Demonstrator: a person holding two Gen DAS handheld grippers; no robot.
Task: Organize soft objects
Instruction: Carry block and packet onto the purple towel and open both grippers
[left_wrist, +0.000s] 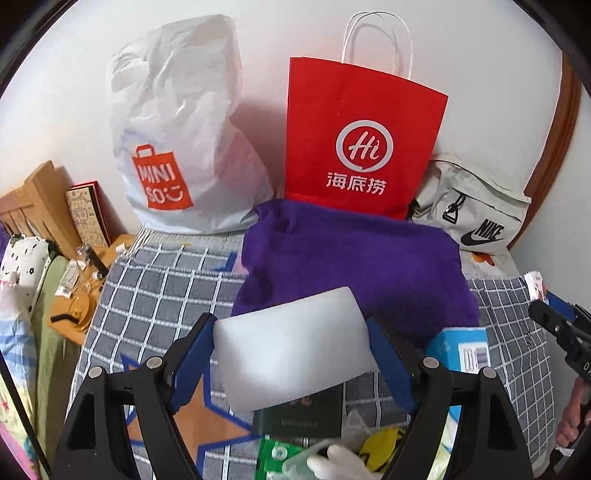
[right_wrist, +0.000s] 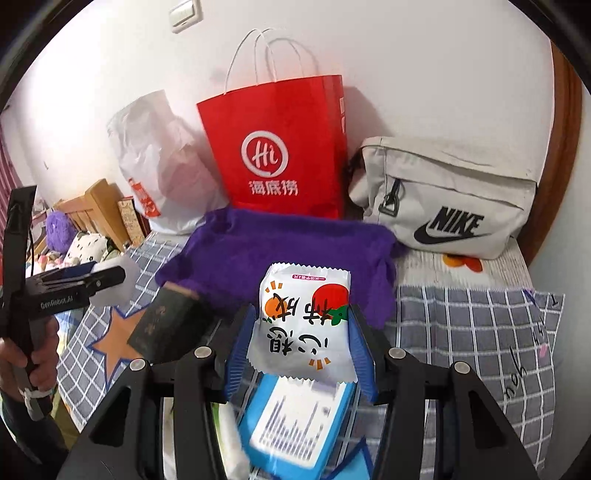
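Observation:
My left gripper (left_wrist: 293, 349) is shut on a white foam block (left_wrist: 291, 347), held above the checked cloth; the same block (right_wrist: 114, 280) shows at the left of the right wrist view. My right gripper (right_wrist: 303, 343) is shut on a white snack packet (right_wrist: 303, 325) printed with orange and red fruit; its top corner (left_wrist: 533, 282) pokes in at the right of the left wrist view. A purple towel (left_wrist: 354, 258) (right_wrist: 280, 258) lies ahead of both grippers. Behind it stand a red paper bag (left_wrist: 362, 140) (right_wrist: 280, 147), a white plastic bag (left_wrist: 177, 129) (right_wrist: 162, 170) and a grey pouch (left_wrist: 472, 210) (right_wrist: 447, 199).
Below the grippers lie a dark green packet (left_wrist: 299, 415) (right_wrist: 166, 325), a blue tissue pack (right_wrist: 295, 424) (left_wrist: 461, 349), a green sachet (left_wrist: 277, 452) and a yellow item (left_wrist: 380, 448). The grey checked cloth (left_wrist: 159, 295) (right_wrist: 461, 325) covers the surface. A wooden side table (left_wrist: 85, 291) with clutter stands at the left.

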